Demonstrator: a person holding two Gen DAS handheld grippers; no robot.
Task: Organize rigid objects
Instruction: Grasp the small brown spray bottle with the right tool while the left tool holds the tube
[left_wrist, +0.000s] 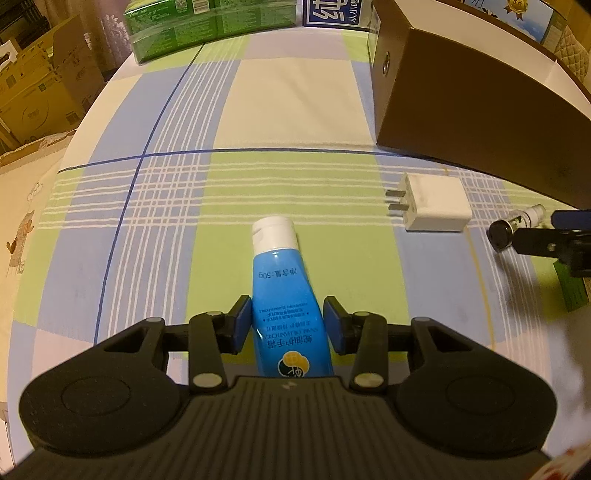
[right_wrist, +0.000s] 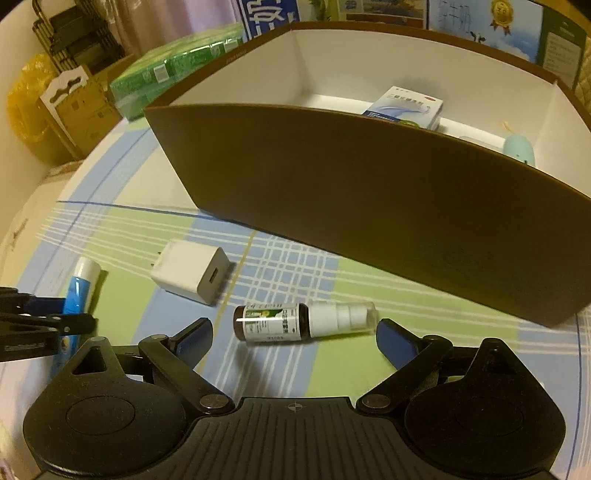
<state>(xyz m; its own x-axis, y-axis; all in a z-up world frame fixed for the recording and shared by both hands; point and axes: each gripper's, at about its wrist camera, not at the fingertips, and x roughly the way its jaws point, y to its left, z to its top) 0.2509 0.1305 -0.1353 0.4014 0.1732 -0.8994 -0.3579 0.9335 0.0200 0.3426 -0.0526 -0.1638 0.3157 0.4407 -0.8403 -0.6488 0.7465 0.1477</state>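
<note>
— On the checked tablecloth (left_wrist: 280, 110), what does your left gripper (left_wrist: 288, 325) have?

— Your left gripper's blue pads clamp the sides of the blue hand-cream tube (left_wrist: 284, 295), white cap pointing away from you.

— And your right gripper (right_wrist: 293, 338)?

— Your right fingers stand wide apart and grip nothing. The brown spray bottle (right_wrist: 291, 321) lies on its side on the cloth between their tips, label end toward the left finger, clear cap just beside the right pad (right_wrist: 393, 341); I cannot tell if that pad touches it.

— What's near it?

— A white charger plug (right_wrist: 192, 273) lies just beyond the bottle. Behind both stands the brown box (right_wrist: 369, 206), holding a medicine carton (right_wrist: 406, 107) and a pale green item (right_wrist: 519, 147).
</note>
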